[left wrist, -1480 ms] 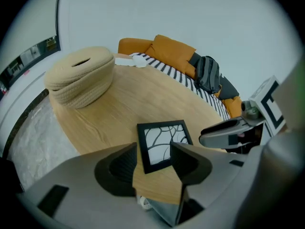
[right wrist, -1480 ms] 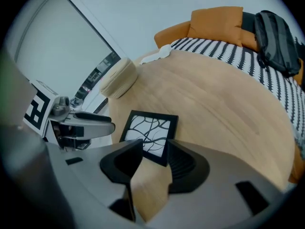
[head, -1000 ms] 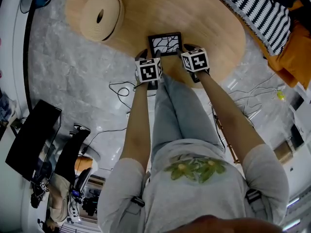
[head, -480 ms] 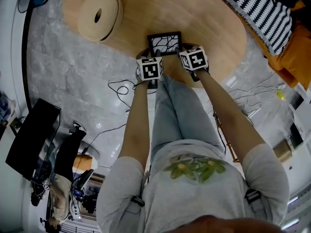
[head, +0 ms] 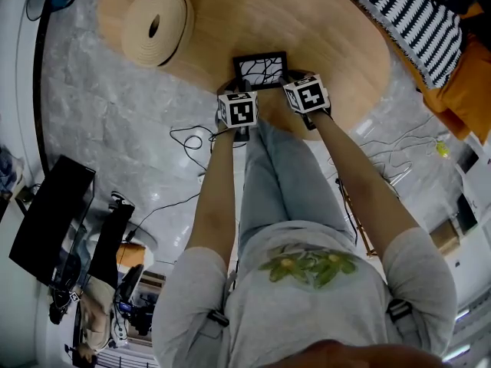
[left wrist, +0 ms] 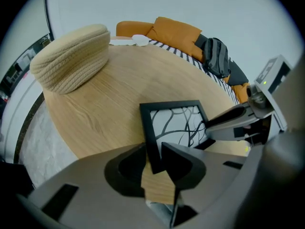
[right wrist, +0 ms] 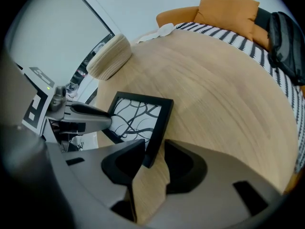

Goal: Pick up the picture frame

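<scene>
Both pairs of jaws are closing in on the small black picture frame (head: 260,69) with the black branch drawing.

The frame lies flat on the round light wooden worktop (head: 322,29), near its edge, with one side bar between each pair of jaws. The left gripper (left wrist: 153,151) has just been closing. Its jaws are now narrow, very close on both sides of the frame's left bar, but they do not seem to squeeze it yet. The right gripper (right wrist: 155,149) has just been closing a little too. Its jaws are still wide, with the frame's right bar between them and a bit of bare wood showing beside the outer jaw. Far past the left jaws sits a round cream woven cushion (head: 157,25).
</scene>
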A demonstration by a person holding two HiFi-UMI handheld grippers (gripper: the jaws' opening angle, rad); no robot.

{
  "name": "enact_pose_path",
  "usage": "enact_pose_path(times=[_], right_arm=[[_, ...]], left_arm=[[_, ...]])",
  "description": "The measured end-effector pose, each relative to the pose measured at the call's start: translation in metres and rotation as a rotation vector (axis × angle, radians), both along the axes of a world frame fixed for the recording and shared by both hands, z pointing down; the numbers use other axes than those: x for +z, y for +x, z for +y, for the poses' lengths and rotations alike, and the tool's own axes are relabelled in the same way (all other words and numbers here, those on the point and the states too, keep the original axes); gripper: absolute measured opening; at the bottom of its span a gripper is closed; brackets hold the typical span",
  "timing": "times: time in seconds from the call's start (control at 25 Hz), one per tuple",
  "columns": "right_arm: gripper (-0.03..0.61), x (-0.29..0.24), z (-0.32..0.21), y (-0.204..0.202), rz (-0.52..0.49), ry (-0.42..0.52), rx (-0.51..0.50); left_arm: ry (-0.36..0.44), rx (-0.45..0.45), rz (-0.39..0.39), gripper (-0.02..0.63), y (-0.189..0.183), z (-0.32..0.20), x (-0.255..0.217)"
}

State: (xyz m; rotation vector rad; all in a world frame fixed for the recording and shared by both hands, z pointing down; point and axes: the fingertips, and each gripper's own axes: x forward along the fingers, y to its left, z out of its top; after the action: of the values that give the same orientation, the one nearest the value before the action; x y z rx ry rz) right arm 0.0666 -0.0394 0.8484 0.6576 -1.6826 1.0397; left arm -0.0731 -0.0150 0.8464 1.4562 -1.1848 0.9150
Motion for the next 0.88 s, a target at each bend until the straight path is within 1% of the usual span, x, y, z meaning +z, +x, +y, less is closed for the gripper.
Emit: enact_pose_path(times=[0.12, 0.32, 0.52, 0.56, 0.6, 0.64, 0.8, 0.88], right_arm=[[0.133, 0.0003, -0.0003, -0.0028, -0.012, -0.009, -0.005], [0.135, -0.0006, -0.0009, -0.0054, -0.008, -0.001, -0.010], [0.135, -0.0001, -0.0015, -0.0074, -0.007, 0.007, -0.016], [0.133, -0.0006, -0.0012, -0.0081, -0.012, 0.003, -0.016], [0.114, -0.0015, -0.0006, -0.0086, -0.018, -0.002, -0.012], [0.109, -0.0024, -0.0002, -0.0086, -0.021, -0.008, -0.002], [0.106, -0.0041, -0.0007, -0.0085, -0.023, -0.011, 0.021], [0.103, -0.0041, -0.0006, -0.0081, -0.022, -0.012, 0.023]], left_arm=[[0.001, 0.037, -0.008, 0.110, -0.0006, -0.0011, 0.0026], [0.041, 0.066, 0.031, 0.110, -0.0031, -0.0007, 0.0013], [0.089, 0.050, 0.037, 0.110, -0.0054, -0.0016, 0.0014], [0.091, 0.044, 0.035, 0.110, -0.0056, -0.0015, 0.0012], [0.088, 0.038, 0.031, 0.110, -0.0054, -0.0012, 0.0008], [0.081, 0.035, 0.026, 0.109, -0.0048, -0.0008, 0.0004], [0.051, 0.033, 0.012, 0.109, -0.0044, -0.0006, -0.0007], [0.046, 0.017, 0.014, 0.106, -0.0046, -0.0008, -0.0009]])
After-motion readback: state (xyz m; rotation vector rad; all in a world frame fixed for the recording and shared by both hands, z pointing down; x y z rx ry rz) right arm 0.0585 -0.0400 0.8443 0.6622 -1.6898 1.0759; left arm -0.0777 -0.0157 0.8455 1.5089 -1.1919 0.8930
